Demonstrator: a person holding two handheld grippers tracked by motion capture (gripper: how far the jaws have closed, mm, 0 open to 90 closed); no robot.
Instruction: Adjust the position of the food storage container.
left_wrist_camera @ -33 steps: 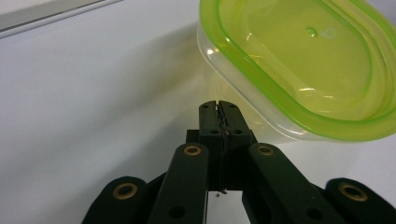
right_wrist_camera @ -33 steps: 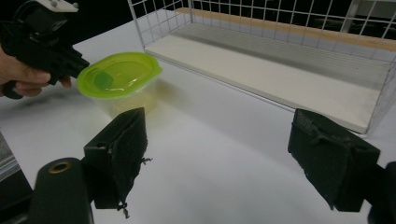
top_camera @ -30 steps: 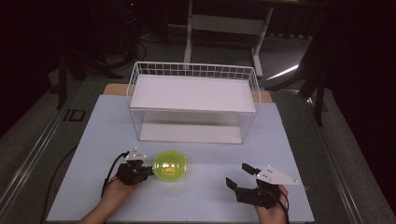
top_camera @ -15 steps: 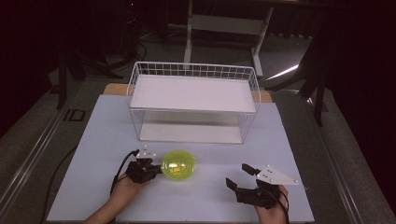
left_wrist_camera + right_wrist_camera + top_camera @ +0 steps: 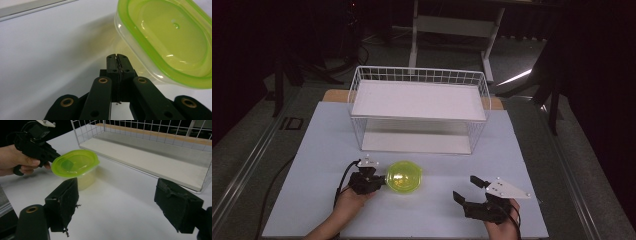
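A clear tub with a lime-green lid (image 5: 403,177) stands on the white table (image 5: 327,135), in front of the wire rack. My left gripper (image 5: 382,181) is at the tub's left side, its jaws shut with nothing between them. In the left gripper view the shut tips (image 5: 117,57) sit just below the lid's rim (image 5: 160,62). The right gripper view shows that gripper (image 5: 53,155) touching the lid's left edge, and the tub (image 5: 75,165) looks slightly tilted. My right gripper (image 5: 464,188) is open near the front right, apart from the tub, its pads (image 5: 65,197) empty.
A white wire rack (image 5: 419,107) with an upper shelf and a lower board (image 5: 150,160) stands at the back middle of the table. A cable (image 5: 343,180) trails from the left gripper. Dark floor surrounds the table.
The left gripper and the tub have shifted a little to the right, mostly in the first half second. The right gripper has stayed put and open.
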